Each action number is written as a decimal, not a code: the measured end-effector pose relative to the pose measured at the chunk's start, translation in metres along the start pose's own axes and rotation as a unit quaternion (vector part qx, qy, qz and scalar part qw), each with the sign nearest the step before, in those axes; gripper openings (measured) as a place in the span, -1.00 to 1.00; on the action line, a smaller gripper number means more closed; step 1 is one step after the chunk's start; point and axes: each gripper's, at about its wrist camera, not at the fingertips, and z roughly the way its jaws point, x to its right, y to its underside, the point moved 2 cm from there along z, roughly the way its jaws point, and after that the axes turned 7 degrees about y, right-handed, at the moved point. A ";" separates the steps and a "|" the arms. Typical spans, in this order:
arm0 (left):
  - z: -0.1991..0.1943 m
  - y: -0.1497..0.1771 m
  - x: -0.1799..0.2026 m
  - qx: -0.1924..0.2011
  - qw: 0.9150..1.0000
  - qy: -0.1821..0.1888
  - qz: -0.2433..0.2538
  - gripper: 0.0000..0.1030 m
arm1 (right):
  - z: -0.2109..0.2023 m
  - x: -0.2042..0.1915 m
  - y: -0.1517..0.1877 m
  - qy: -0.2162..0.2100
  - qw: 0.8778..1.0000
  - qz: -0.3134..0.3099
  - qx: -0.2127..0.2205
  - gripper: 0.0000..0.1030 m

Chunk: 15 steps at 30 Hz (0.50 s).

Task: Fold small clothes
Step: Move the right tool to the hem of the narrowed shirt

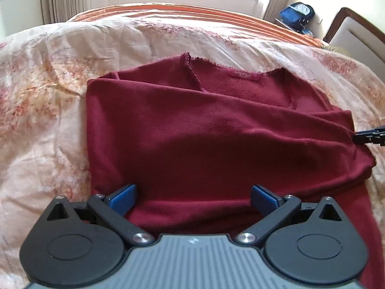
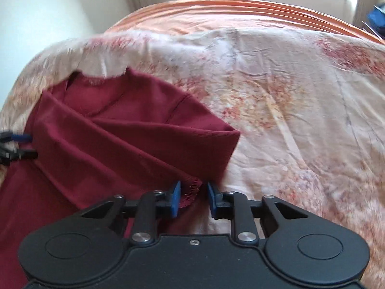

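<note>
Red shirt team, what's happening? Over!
Left tongs open above red shirt. Right tongs open, stitched shirt edge between the pads, not pinched. Shirt part-folded on bedspread. Nothing in the way.

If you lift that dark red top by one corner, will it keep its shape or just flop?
The dark red top would probably flop: it already lies in soft folds on the bedspread. It looks light, a thin knit. Its stitched hem, between the right gripper pads, should give decent grip.
</note>
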 end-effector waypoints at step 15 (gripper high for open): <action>-0.123 0.138 -0.061 -0.051 0.992 0.003 -0.117 0.99 | -0.072 -0.045 0.138 -0.109 0.971 0.205 -0.058 0.41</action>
